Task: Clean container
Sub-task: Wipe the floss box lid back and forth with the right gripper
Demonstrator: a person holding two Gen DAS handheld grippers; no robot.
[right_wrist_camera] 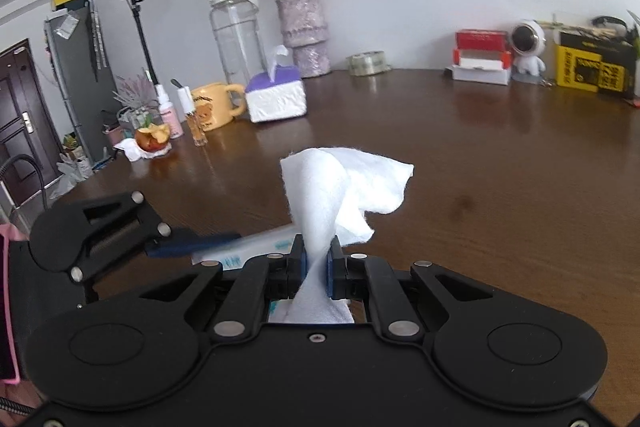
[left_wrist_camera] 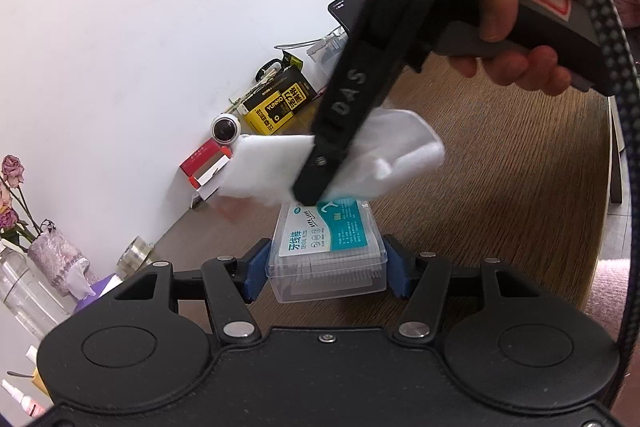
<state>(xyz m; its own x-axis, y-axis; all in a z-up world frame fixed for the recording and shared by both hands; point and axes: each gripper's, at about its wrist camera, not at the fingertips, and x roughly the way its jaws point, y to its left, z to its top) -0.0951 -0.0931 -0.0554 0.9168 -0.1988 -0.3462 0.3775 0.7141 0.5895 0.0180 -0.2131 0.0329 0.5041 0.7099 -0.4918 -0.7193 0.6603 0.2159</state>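
Note:
A clear plastic dental-floss container (left_wrist_camera: 326,249) with a teal and white label is clamped between the blue pads of my left gripper (left_wrist_camera: 326,267), just above the brown table. My right gripper (right_wrist_camera: 318,267) is shut on a white wipe cloth (right_wrist_camera: 344,191). In the left wrist view the right gripper (left_wrist_camera: 310,193) comes down from the upper right, its tip at the far end of the container's lid, with the cloth (left_wrist_camera: 384,159) spread around it. In the right wrist view the container (right_wrist_camera: 264,247) is a blur under the left gripper's finger (right_wrist_camera: 192,245).
Along the wall stand a yellow box (left_wrist_camera: 280,101), a small astronaut figure (left_wrist_camera: 226,129), a red and white box (left_wrist_camera: 206,165) and a tape roll (left_wrist_camera: 136,255). A tissue box (right_wrist_camera: 276,95), yellow mug (right_wrist_camera: 214,105), small bottles, glass jar and flower vase (right_wrist_camera: 306,35) stand at the table's far left.

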